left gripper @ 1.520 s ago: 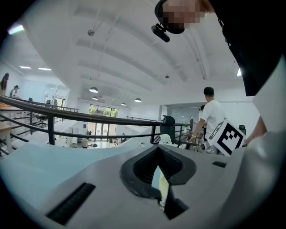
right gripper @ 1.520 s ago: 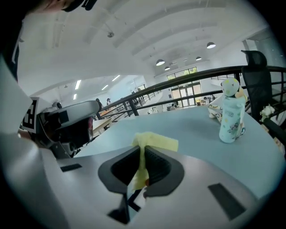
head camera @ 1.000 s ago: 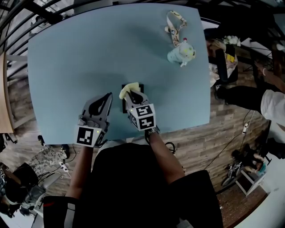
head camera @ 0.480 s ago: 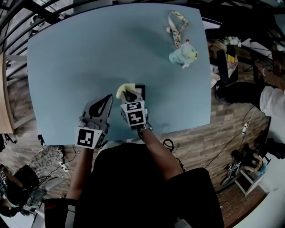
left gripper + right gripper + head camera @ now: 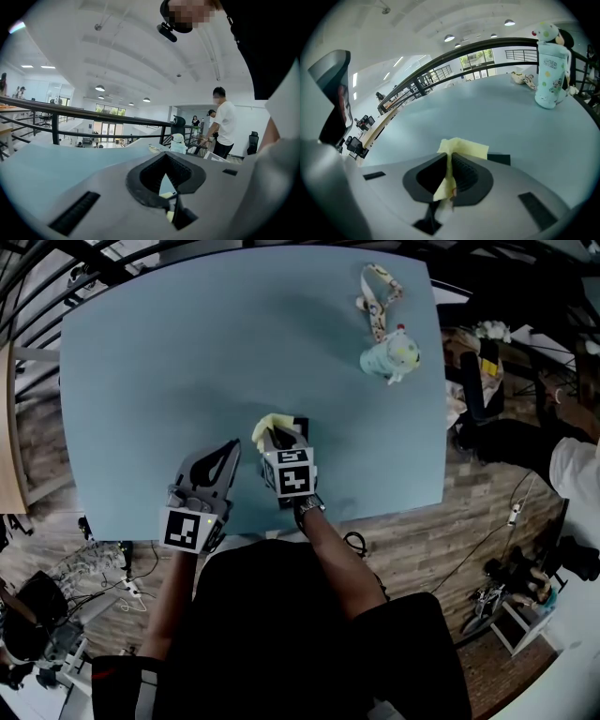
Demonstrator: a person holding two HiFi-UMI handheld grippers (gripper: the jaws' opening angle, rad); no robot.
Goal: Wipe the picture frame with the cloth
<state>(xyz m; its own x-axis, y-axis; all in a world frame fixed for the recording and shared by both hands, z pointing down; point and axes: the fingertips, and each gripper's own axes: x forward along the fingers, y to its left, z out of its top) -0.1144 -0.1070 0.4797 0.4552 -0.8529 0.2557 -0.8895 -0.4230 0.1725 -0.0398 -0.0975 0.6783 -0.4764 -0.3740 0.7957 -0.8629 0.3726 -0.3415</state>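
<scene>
My right gripper (image 5: pixel 270 434) is shut on a yellow cloth (image 5: pixel 265 426) and presses it onto a small black picture frame (image 5: pixel 302 424) lying flat near the table's front edge. In the right gripper view the cloth (image 5: pixel 461 149) runs up between the jaws and folds over their tips, and one black corner of the frame (image 5: pixel 499 159) shows past it. My left gripper (image 5: pixel 231 446) rests on the table just left of the frame, shut and holding nothing. Its own view catches a bit of the cloth (image 5: pixel 166 192) through the gap between the jaws.
A pale green drinking bottle (image 5: pixel 388 354) stands at the far right of the blue table (image 5: pixel 187 352), with a patterned strap (image 5: pixel 377 294) lying behind it. The table's front edge runs just under both grippers. A person in a white shirt (image 5: pixel 226 123) stands beyond the table.
My right gripper has slid a little to the left and forward with the cloth on the frame. The left gripper has stayed where it was.
</scene>
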